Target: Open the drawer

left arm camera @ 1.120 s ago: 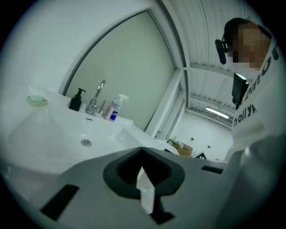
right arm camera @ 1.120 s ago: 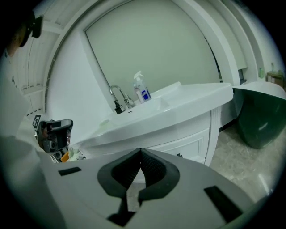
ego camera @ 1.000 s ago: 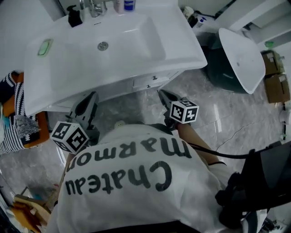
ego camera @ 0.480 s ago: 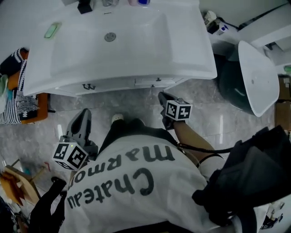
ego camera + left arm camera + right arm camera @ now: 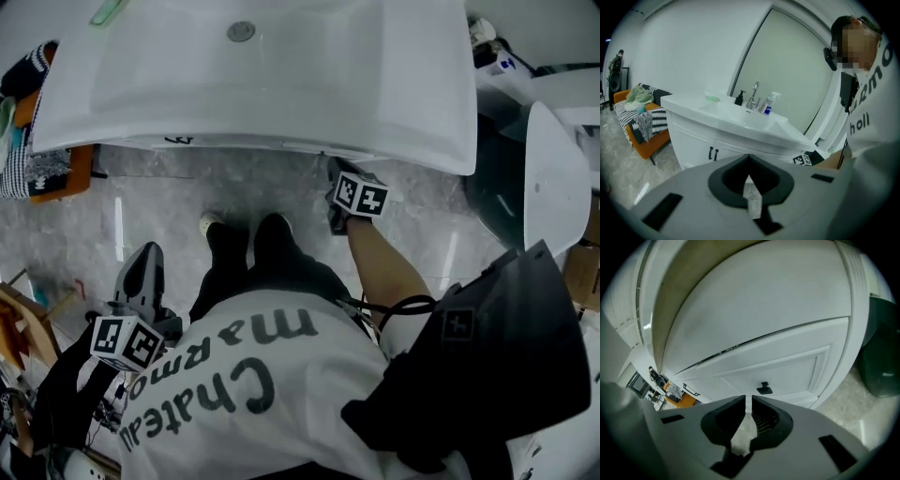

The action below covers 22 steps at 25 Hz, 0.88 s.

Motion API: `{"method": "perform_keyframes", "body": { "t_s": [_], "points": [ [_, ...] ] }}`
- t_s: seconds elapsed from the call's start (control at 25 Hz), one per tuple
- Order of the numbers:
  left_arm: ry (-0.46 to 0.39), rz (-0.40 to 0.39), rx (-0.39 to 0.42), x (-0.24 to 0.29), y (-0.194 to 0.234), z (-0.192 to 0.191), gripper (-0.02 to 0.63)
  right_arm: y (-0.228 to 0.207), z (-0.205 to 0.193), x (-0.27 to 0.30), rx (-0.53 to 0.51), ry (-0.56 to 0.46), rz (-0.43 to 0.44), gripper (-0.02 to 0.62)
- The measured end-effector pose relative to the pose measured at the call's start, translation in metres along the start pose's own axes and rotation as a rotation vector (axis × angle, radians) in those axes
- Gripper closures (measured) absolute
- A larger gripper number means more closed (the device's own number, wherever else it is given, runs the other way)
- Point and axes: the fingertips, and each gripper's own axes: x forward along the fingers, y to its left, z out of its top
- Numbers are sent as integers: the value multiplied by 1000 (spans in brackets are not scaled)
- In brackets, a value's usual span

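R gripper: empty, jaws just cracked open to a narrow slit.
L gripper: tips together, empty.
Knob: just beyond R jaws, on closed drawer under basin.
Adv.: widen, straddle knob, pull straight.

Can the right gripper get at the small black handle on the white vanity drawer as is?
Probably yes: the right gripper faces the small black handle with nothing between. Its jaws, just opening and empty, stand barely apart and likely need to widen.
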Motion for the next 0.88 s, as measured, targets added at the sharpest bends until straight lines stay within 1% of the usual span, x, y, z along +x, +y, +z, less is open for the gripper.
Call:
{"method": "perform_keyframes", "body": {
  "t_s": [0.04, 0.08, 0.12, 0.28, 0.36, 0.48, 0.6, 0.72, 0.8, 0.88],
  "points": [
    [6, 15, 0, -3, 2, -1, 597, -4, 2, 5, 2, 2, -11, 546],
    [10, 29, 1, -6, 5, -2, 597, -9, 2, 9, 9, 8, -22, 464],
    [13, 43, 4, -8, 7, -2, 597, -13, 3, 14, 17, 16, -37, 409],
    [17, 86, -4, -15, 21, -2, 597, -29, 1, 29, -4, 58, -125, 408],
    [25, 94, -18, -13, 26, -5, 597, -32, 1, 34, -28, 73, -151, 408],
    [28, 86, -5, -5, 27, -5, 597, -33, 3, 44, -61, 91, -164, 408],
    [36, 82, 29, -1, 27, -3, 597, -35, 2, 52, -46, 103, -178, 409],
    [40, 90, 2, -3, 32, -7, 597, -37, -1, 56, -25, 115, -190, 432],
    [45, 94, -19, -5, 35, -10, 597, -37, 2, 56, -18, 92, -188, 436],
    [55, 89, -16, -7, 34, -13, 597, -35, 4, 56, -11, 72, -181, 436]
  ]
}}
